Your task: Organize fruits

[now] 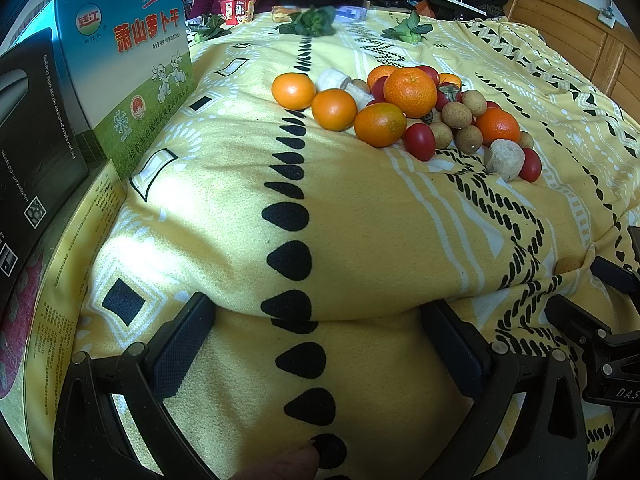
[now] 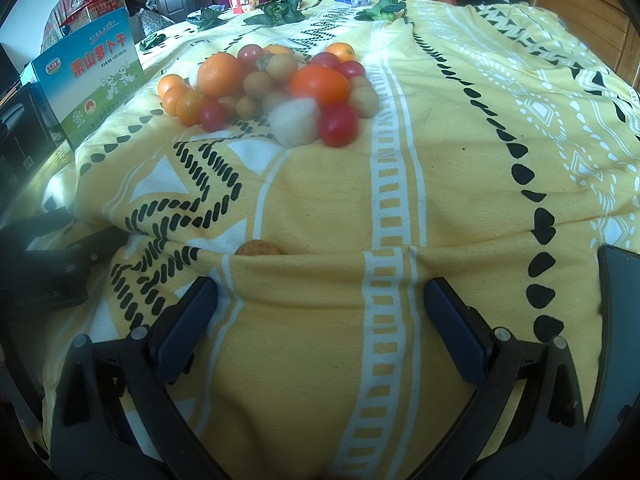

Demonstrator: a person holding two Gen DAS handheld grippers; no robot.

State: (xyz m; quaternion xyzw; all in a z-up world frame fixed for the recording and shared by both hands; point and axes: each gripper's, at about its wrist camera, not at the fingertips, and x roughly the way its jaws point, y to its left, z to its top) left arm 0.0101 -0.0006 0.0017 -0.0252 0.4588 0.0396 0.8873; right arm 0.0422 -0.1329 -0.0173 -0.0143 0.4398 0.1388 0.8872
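A pile of fruit lies on a yellow patterned blanket (image 1: 360, 208): several oranges (image 1: 410, 91), red cherry tomatoes (image 1: 419, 141), brown longans (image 1: 457, 115) and pale banana pieces (image 1: 505, 159). The same pile shows in the right wrist view, with an orange (image 2: 219, 74), a tomato (image 2: 338, 125) and a banana piece (image 2: 295, 121). One loose longan (image 2: 258, 248) sits half hidden in a blanket fold, also in the left wrist view (image 1: 567, 265). My left gripper (image 1: 316, 344) is open and empty, well short of the pile. My right gripper (image 2: 320, 316) is open and empty, just short of the loose longan.
A blue and green printed box (image 1: 132, 68) and a black box (image 1: 36, 140) stand at the left. Leafy greens (image 1: 312, 22) and a red noodle cup (image 1: 237, 10) lie at the far end. A wooden headboard (image 1: 580, 36) is at the right. A person sits behind.
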